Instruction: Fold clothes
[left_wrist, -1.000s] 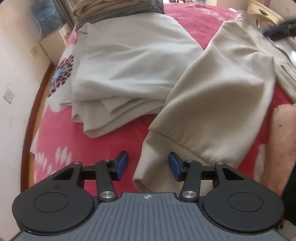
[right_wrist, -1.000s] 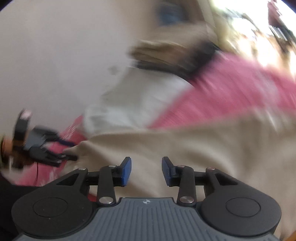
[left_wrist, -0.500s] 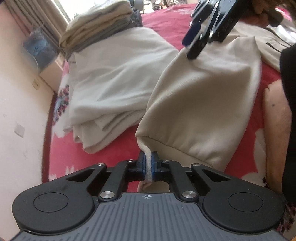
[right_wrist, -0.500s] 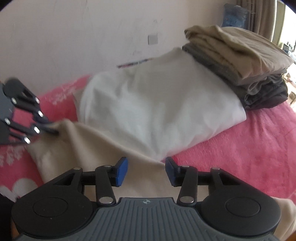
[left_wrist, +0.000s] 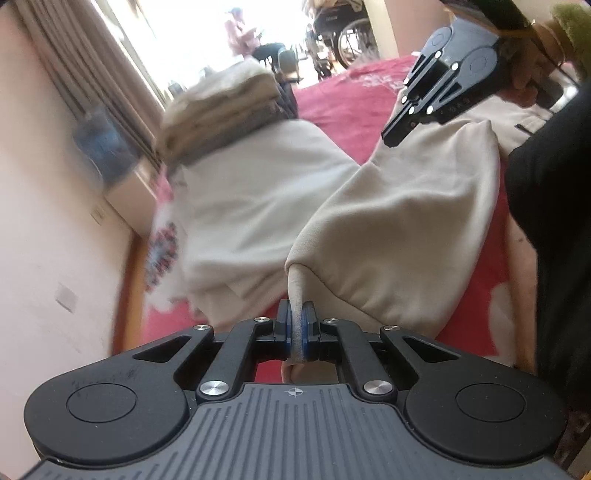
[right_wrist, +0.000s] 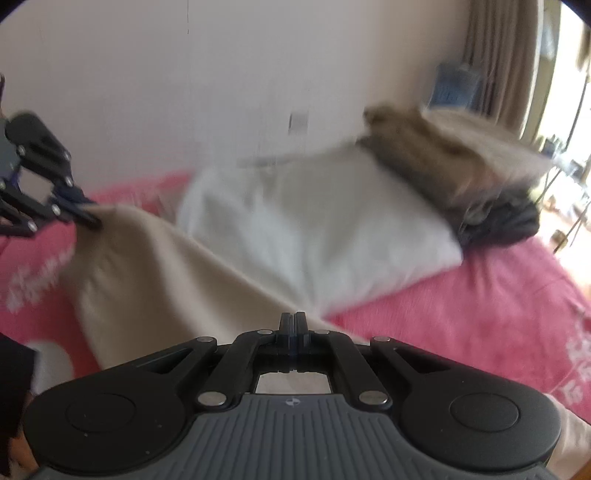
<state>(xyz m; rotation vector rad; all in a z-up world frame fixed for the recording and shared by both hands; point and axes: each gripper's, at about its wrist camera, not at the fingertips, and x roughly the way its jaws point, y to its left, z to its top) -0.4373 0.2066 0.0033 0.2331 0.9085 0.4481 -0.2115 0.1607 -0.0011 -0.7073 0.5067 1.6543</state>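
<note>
Gripping the ribbed cuff of the beige sleeve (left_wrist: 399, 229), your left gripper (left_wrist: 296, 325) has both blue pads clamped on a fold of the fabric, which stands up between them and bunches out below. From that pinch the sleeve runs away and to the right, lying over the pink bedspread (left_wrist: 347, 99). At its far end your right gripper (left_wrist: 393, 137) comes down from the upper right with its tip on the cloth.

In the right wrist view your right gripper (right_wrist: 293, 325) has its jaws pressed together; the beige sleeve (right_wrist: 155, 273) lies directly under and ahead of the tips, but you cannot tell from this blurred frame whether any cloth is caught between them. At the far left of that view your left gripper (right_wrist: 83, 216) holds the sleeve's end, lifted off the pink bedspread (right_wrist: 480, 314).

Just left of the sleeve lies a folded white garment (left_wrist: 251, 206), with the sleeve's edge overlapping its near corner. On the far end of that white garment sits a stack of folded clothes (left_wrist: 225, 107) in tan and grey. Beyond it, at far left, hangs a curtain (left_wrist: 74, 66) beside a bright window. A dark sleeve (left_wrist: 550, 236) of yours fills the right edge.
</note>
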